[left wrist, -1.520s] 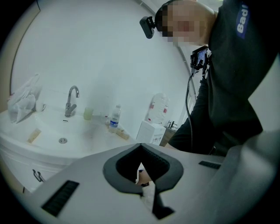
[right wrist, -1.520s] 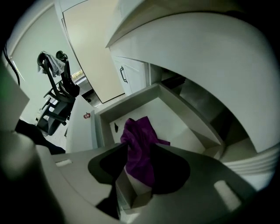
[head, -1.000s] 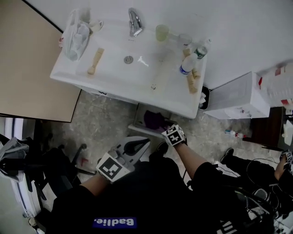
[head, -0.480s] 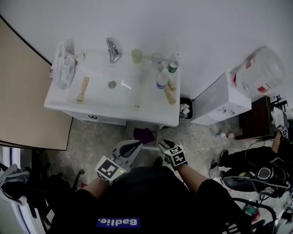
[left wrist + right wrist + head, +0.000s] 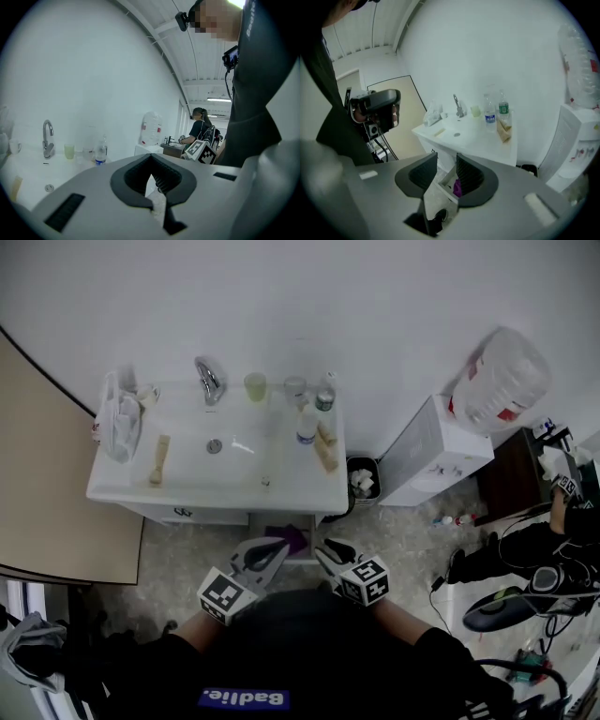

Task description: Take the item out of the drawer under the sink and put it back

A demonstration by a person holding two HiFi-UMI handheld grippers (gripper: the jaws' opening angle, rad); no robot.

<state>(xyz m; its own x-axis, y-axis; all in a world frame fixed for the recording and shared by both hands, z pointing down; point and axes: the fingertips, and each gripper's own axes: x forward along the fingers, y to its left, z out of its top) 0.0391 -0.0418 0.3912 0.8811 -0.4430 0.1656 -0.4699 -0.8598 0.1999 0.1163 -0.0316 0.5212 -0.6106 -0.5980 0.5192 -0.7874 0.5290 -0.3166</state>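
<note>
The drawer (image 5: 270,522) under the white sink (image 5: 187,486) stands pulled out, and a purple item (image 5: 290,538) lies in it. Both grippers hover above and in front of it, near my body. My left gripper (image 5: 281,545) has its tips together with nothing held; in the left gripper view the left gripper (image 5: 150,157) points level over the sink top. My right gripper (image 5: 323,547) is open and empty. In the right gripper view the purple item (image 5: 457,187) and the drawer (image 5: 444,183) show through the gap of the right gripper (image 5: 446,161).
On the sink are a faucet (image 5: 208,381), a green cup (image 5: 255,385), bottles (image 5: 307,424), a wooden brush (image 5: 157,459) and a white bag (image 5: 118,424). A waste bin (image 5: 361,480) and a water dispenser (image 5: 433,461) stand to the right. A tan door (image 5: 47,484) is at left.
Both grippers have risen away from the drawer, the right one much more. The head view has pulled back, so the sink looks smaller and farther.
</note>
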